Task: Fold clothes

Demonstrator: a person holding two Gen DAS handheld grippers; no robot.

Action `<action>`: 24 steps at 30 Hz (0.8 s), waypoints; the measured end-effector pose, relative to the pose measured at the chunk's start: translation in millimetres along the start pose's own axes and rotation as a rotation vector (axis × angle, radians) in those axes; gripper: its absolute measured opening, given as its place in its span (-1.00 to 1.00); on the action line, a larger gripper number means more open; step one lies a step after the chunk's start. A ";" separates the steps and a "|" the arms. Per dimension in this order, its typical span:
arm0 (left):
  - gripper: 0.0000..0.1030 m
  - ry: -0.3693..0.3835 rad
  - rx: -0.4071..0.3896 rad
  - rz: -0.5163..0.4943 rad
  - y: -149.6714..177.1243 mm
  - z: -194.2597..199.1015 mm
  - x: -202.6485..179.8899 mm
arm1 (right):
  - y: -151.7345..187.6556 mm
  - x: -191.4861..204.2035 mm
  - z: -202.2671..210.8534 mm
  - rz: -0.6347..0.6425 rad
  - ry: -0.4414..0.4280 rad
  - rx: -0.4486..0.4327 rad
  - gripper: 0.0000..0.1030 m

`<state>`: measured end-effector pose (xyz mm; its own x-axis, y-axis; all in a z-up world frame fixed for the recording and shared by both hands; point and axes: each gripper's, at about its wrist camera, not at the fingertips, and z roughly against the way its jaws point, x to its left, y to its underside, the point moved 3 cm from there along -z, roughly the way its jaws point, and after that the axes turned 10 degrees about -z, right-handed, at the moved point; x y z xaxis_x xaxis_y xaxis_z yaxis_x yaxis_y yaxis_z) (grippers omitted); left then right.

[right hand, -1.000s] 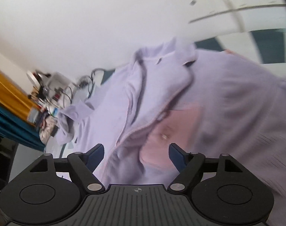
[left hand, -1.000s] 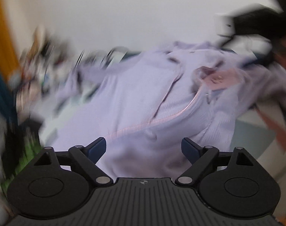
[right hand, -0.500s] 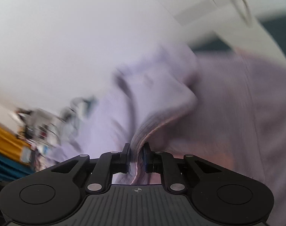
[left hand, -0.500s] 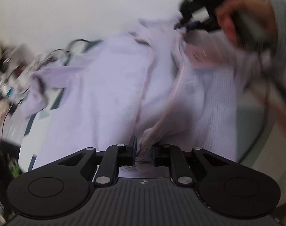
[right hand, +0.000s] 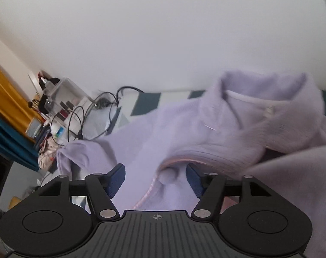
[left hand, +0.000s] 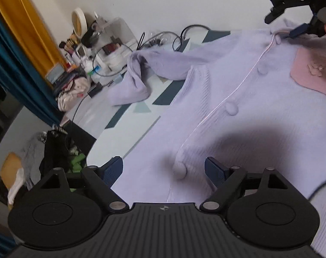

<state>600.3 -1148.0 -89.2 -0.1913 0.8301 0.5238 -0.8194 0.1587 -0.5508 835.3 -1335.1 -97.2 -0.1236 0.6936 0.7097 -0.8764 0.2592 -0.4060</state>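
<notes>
A lavender button-up cardigan [left hand: 259, 118] with a pink chest pocket [left hand: 311, 75] lies flat on the table, its front closed. One sleeve [left hand: 133, 81] trails off to the left. My left gripper [left hand: 164, 167] hovers over the lower front edge with its jaws opening. A button [left hand: 180, 168] lies on the cloth between the fingers, and nothing is gripped. My right gripper [right hand: 155, 174] is up at the collar [right hand: 249, 107], also opening. The front edge and its top button [right hand: 168, 175] sit loose between its fingers. In the left wrist view the right gripper [left hand: 283, 25] shows at the top right.
The table [left hand: 128, 124] has a white and dark-green patterned cover. At its far left are a clear cosmetics box [left hand: 113, 43], black cables [left hand: 184, 34] and small clutter. Yellow and blue curtains [left hand: 23, 32] hang at the left. Clothes [left hand: 53, 150] are piled on the floor below.
Both grippers closed on the cardigan's open front edge, carried it across, then released it. The front panel now lies shut over the other side.
</notes>
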 end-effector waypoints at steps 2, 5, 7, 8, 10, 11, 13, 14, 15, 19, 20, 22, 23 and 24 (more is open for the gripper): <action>0.65 0.080 -0.029 0.059 9.5 21.8 8.8 | 9.2 -14.6 30.1 -0.020 -0.082 0.035 0.18; 0.66 0.158 -0.076 0.154 32.6 63.0 19.9 | 22.6 -43.2 73.5 -0.068 -0.137 0.080 0.18; 0.66 0.204 -0.098 0.215 54.1 90.3 23.9 | 38.9 -63.3 106.2 -0.104 -0.157 0.098 0.18; 0.66 0.236 -0.105 0.245 66.5 102.0 25.0 | 48.0 -73.4 121.4 -0.117 -0.151 0.105 0.18; 0.66 0.299 -0.082 0.319 93.4 119.0 25.1 | 62.2 -91.5 149.2 -0.142 -0.101 0.081 0.19; 0.66 0.333 -0.059 0.357 106.4 125.0 23.8 | 67.9 -100.6 161.7 -0.151 -0.064 0.059 0.20; 0.66 0.421 0.010 0.435 133.3 129.0 16.3 | 78.0 -117.5 180.6 -0.189 -0.007 0.021 0.29; 0.66 0.460 0.037 0.464 145.3 130.2 11.1 | 82.3 -126.7 189.6 -0.215 0.007 0.007 0.29; 0.66 0.487 0.058 0.488 156.2 130.8 5.9 | 86.6 -133.1 194.5 -0.225 0.023 0.002 0.29; 0.60 0.511 0.035 0.484 170.5 136.1 -11.1 | 96.9 -151.5 202.5 -0.255 0.077 0.020 0.24; 0.60 0.506 0.016 0.455 167.7 138.8 -14.7 | 98.6 -153.9 203.2 -0.260 0.080 0.026 0.24; 0.60 0.495 -0.019 0.381 161.0 145.9 -23.0 | 102.3 -157.6 205.9 -0.274 0.082 0.037 0.24; 0.60 0.494 -0.036 0.348 157.7 149.5 -26.5 | 104.9 -160.0 208.2 -0.281 0.084 0.041 0.24; 0.59 0.495 -0.052 0.322 155.2 152.6 -29.4 | 106.5 -159.3 209.2 -0.283 0.084 0.042 0.24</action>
<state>396.3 -1229.4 -90.9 -0.1403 0.9895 -0.0337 -0.7318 -0.1266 -0.6696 664.2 -1558.6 -133.1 0.1662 0.6512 0.7405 -0.8892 0.4236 -0.1730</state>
